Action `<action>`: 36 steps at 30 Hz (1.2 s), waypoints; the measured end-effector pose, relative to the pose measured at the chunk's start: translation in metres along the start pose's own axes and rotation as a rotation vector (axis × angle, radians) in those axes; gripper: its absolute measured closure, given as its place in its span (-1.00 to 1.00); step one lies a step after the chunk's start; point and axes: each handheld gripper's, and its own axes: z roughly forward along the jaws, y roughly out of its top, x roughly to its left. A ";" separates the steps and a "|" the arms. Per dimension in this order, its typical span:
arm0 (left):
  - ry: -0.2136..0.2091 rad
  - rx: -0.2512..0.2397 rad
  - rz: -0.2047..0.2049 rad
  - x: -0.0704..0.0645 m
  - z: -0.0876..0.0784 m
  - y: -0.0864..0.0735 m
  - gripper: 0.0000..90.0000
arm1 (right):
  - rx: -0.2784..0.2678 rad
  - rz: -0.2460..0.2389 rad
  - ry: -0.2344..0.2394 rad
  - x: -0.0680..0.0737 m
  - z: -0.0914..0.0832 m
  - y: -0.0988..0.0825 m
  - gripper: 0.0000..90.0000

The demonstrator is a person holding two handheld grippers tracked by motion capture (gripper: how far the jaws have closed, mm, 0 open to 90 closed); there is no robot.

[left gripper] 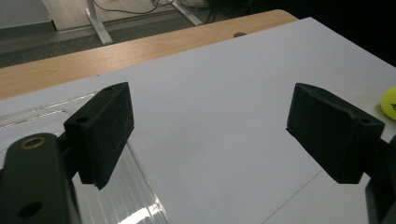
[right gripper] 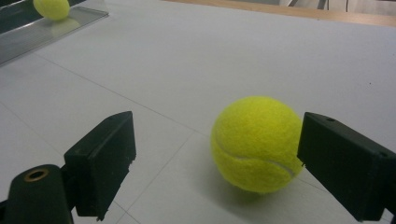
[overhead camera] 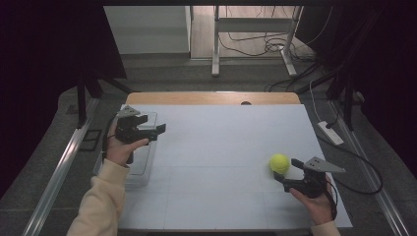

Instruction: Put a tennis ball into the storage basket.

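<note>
Nearest to the person's side of the desk (overhead camera: 221,147), the right gripper (overhead camera: 287,172) sits low over the white surface, its jaws standing wide apart with a yellow tennis ball (overhead camera: 279,163) between them. In the right gripper view the tennis ball (right gripper: 257,143) rests on the desk close against the jaw on that view's right, and I cannot tell whether it touches that pad; a clear gap separates it from the other jaw, so nothing is clamped. The hand (overhead camera: 317,204) holding this gripper lies just behind the ball, toward the person. Well away from the ball, across the white sheet to the person's left, the left gripper (overhead camera: 160,131) hangs above the desk with its jaws also spread and nothing between them. It hovers at the edge of a clear plastic container (overhead camera: 147,169) that sits at the desk's left side. In the right gripper view a second tennis ball (right gripper: 51,8) lies inside that container, far beyond the near ball. Past the sheet, farther still from the ball, a strip of bare wood (overhead camera: 211,98) marks the desk's far edge.
</note>
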 end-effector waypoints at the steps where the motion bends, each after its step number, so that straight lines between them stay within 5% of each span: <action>1: -0.002 0.003 0.000 -0.001 0.001 0.000 -0.65 | 0.000 0.000 0.000 0.000 0.000 0.000 -0.75; 36: -0.117 0.071 0.096 -0.053 0.039 -0.003 -0.68 | 0.002 -0.007 -0.003 -0.002 0.000 0.000 -0.75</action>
